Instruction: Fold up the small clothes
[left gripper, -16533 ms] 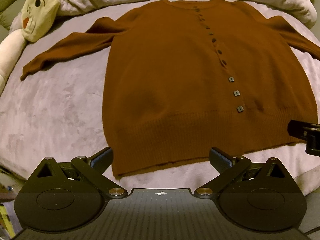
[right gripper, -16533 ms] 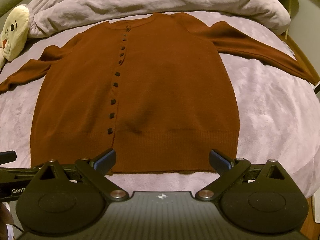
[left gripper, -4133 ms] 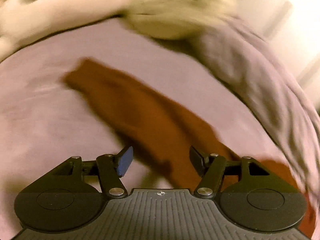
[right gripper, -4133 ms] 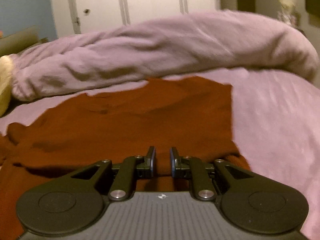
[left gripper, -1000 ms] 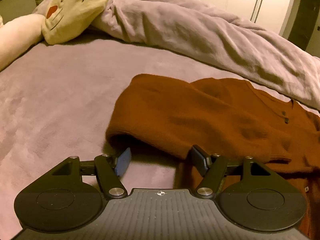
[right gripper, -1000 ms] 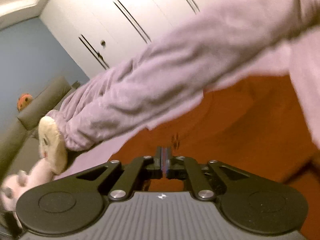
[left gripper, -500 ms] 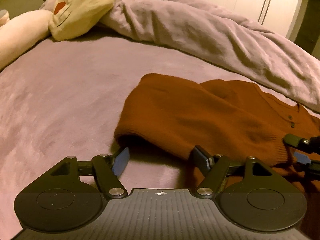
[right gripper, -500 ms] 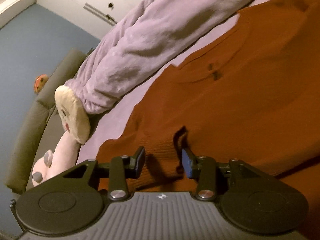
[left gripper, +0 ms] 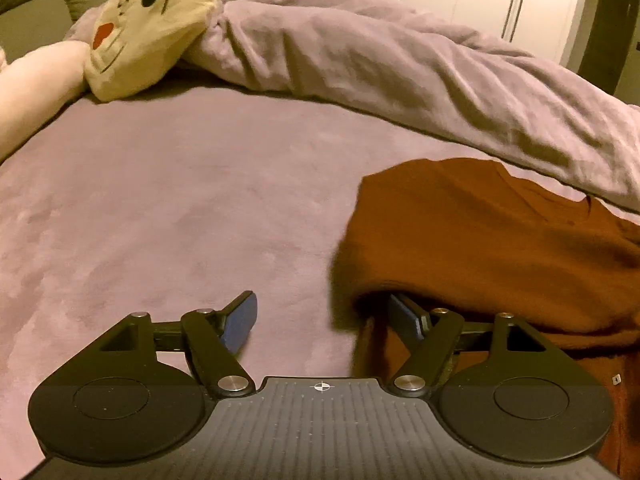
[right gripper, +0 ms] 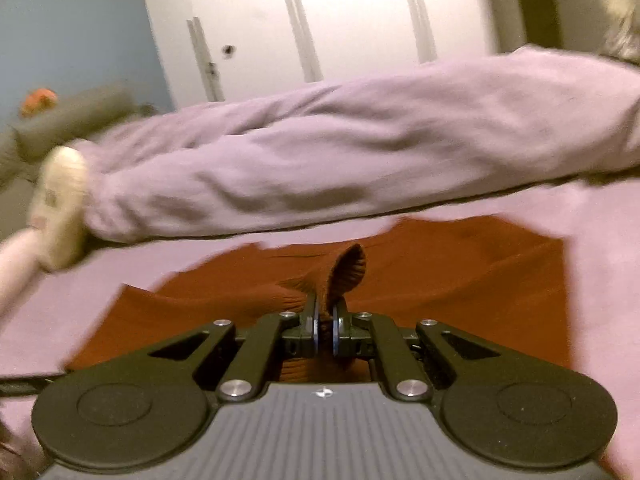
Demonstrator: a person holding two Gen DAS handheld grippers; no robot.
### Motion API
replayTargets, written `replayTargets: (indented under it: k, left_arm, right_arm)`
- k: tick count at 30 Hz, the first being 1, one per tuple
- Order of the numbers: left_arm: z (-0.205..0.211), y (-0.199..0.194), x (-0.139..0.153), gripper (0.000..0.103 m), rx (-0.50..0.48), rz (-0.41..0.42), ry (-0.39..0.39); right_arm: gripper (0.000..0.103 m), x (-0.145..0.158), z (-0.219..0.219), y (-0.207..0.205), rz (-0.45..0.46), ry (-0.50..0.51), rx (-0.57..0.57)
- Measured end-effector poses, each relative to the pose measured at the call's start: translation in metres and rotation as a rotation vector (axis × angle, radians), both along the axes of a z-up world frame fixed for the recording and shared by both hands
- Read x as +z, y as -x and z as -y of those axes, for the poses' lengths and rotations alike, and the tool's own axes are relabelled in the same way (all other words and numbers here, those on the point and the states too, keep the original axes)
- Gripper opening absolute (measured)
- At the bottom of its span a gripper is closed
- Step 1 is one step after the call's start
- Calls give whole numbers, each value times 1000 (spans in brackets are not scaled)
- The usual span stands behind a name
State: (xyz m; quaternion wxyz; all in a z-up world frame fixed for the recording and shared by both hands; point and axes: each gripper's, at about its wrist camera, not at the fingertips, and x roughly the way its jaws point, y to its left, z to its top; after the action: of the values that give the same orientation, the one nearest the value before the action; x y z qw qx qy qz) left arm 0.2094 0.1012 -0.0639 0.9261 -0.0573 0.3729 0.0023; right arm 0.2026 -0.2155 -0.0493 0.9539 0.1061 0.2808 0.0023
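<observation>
Two grippers work at the near edge of a rust-brown cardigan (left gripper: 492,248) lying partly folded on a mauve bed cover (left gripper: 168,208). The right gripper (right gripper: 325,326) has just closed, and its jaws now pinch a ribbed cuff (right gripper: 346,270), which stands up in a soft loop past the tips. The left gripper (left gripper: 324,320) has its jaws spread wide and holds nothing; one finger (left gripper: 408,316) is tucked under the folded left edge of the cardigan, the other rests over bare cover.

The knit looks light, limp and a little stretchy, so it would likely sag and drag rather than keep a crease. Ribbed bands at cuff and hem seem the firmest places to take hold.

Beyond the cardigan a rolled mauve duvet (left gripper: 400,64) crosses the bed, with a cream plush toy (left gripper: 152,28) at its left end. White wardrobe doors (right gripper: 320,20) and a blue wall (right gripper: 72,24) stand behind.
</observation>
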Motion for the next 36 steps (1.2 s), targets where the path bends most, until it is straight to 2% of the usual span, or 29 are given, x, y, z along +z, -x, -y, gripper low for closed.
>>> replayTargets:
  k: [5,6,8,10,12,14,15,16,20,23,25,28,32,36]
  left_arm:
    - [24,-11,-2,78,-52,3,-36]
    - [30,-13,-3,78,-63,4,-58]
    - [36,-16,-6,78,-71,2,-90]
    - [39,-17,-9,78,-79,-2,-94]
    - [42,-18,-12,78,-78,-5,-100]
    - [43,-17,-11,78,-75,-2,-108]
    - [44,-16,-11,78,-74,-1,-111]
    - [44,-16,-11,78,-74,-2,-112]
    - [44,-16,-8,78,-72,-2,-113]
    - [43,-14,-7,78,-80,-3,-109]
    - [43,-13,-6,79,-84,-5,-117]
    - [41,-11,2,79,-86,4,-118]
    - [31,-18,22,83,-92,26,-91]
    - [17,-39,36,85,-90,-6,-36]
  right_arm:
    - [7,-22,44,-2,-93,8,-110]
    - [12,-27,50,-2,-112,-27,-107]
    - [15,-34,59,1,-122,-111,-107]
    - [28,-38,67,4,-105,-198,-103]
    - [28,-44,75,1,-105,-305,-101]
    - [25,-48,78,-5,-110,-359,-100]
    - [12,-47,76,-6,-108,-349,-92]
    - [6,-43,74,-7,-110,-308,-83]
    - [6,-21,55,-4,-62,33,-99]
    - [5,-13,48,-2,-26,219,-138]
    - [5,-13,47,-4,-26,300,-140]
    - [5,-17,50,-4,-35,358,-150]
    - [5,-36,63,-5,-107,264,-129]
    - [5,-43,69,1,-110,228,-119]
